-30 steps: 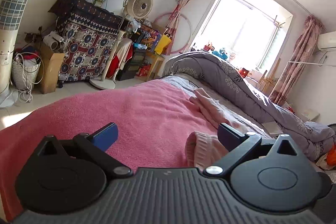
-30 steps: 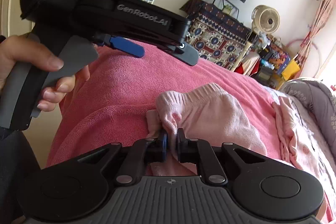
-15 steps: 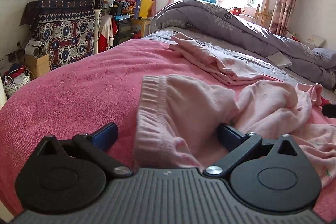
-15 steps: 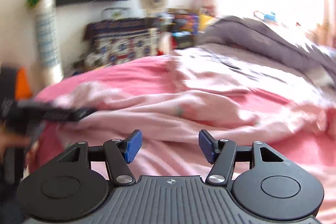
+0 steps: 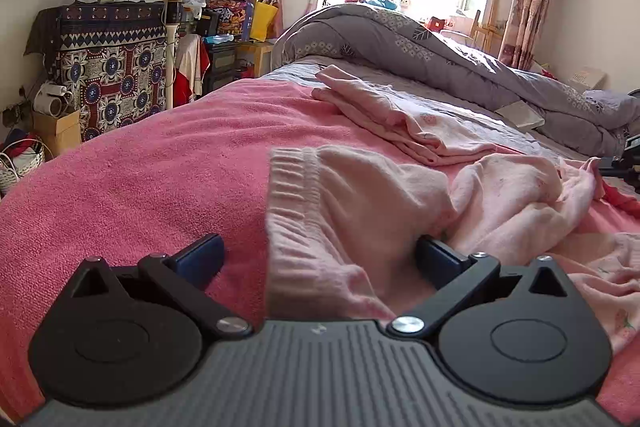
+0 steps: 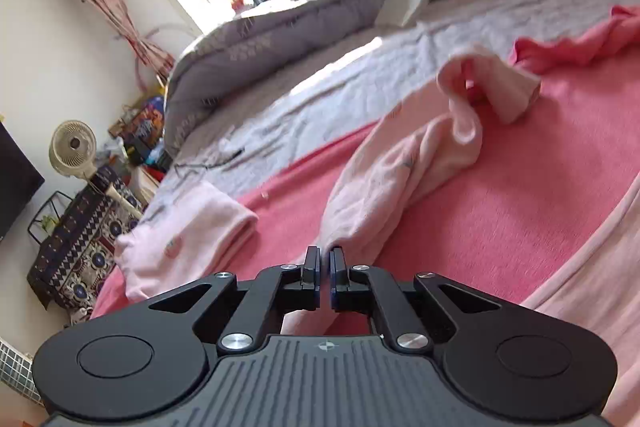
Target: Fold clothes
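A: Pinching a fold of the pale pink garment [image 6: 372, 195], your right gripper [image 6: 325, 261] has its jaws almost together on the cloth, so that end lifts while the rest trails over the pink blanket [image 6: 540, 187].

B: And your left gripper [image 5: 320, 259]?

A: Spread wide, gripping nothing; the ribbed hem [image 5: 296, 195] lies between its 2 fingers, probably lined up for a grab. A second pink garment [image 5: 400, 119] sits well apart on the bed.

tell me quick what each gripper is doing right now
Left gripper: open, fingers either side of the pink garment, not pinching it.
Right gripper: shut on a pink trouser leg.
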The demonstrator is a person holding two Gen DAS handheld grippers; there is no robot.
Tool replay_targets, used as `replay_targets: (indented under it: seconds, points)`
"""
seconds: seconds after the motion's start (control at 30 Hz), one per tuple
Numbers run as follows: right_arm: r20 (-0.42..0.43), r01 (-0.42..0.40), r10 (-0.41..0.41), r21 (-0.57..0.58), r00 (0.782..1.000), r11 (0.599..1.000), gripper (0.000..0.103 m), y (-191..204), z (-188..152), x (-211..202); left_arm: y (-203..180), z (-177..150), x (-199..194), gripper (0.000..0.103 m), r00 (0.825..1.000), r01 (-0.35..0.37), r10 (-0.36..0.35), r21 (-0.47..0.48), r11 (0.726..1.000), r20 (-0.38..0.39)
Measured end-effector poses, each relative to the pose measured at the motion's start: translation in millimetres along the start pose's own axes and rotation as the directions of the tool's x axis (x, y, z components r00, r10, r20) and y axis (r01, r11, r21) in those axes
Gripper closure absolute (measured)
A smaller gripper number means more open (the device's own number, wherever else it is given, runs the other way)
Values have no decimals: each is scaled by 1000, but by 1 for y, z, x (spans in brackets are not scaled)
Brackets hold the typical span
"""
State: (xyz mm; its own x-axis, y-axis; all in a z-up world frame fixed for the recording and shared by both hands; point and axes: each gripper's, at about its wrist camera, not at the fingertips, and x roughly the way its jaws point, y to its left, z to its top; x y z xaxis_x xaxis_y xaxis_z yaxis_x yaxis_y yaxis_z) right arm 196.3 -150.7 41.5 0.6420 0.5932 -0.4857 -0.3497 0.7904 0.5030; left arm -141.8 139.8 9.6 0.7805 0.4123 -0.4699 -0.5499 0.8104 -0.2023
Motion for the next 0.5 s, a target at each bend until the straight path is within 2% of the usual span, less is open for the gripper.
replay_targets:
  seconds: [0.07,0.13,0.23,0.3,0.33,0.4,0.47,0.5]
  points:
    - [104,6,3,-86,995,996,97,1,8,-39,8,1,-3,0,999,33,-33,-35,999,10]
    - [141,1,21,-153,990,988,97,-5,12,-69,14,1,-6,0,998,56,-54,-77,995,25]
    - [11,-20,22,-95,1000,995,90,-21,15,-65,14,1,-6,0,999,43,-41,-96,994,29]
    - [-97,-34,31,-32,995,999,84,-28,13,-42,7,0,-4,0,1000,14,-13,-68,998,19]
    - [-133,-33,32,-6,991,999,72,-27,11,-28,5,-1,-2,0,1000,6,-5,-47,999,16]
    - [-189,-37,39,14,981,999,62,-17,1,0,0,-2,1,0,1000,-9,10,-8,1000,10]
    - [-263,-45,51,28,963,999,41,-2,-9,31,0,-3,1,0,1000,-4,4,7,1000,14]
    - [-299,-46,55,37,953,998,41,6,-13,46,1,-3,1,1,1000,3,-3,7,1000,17]
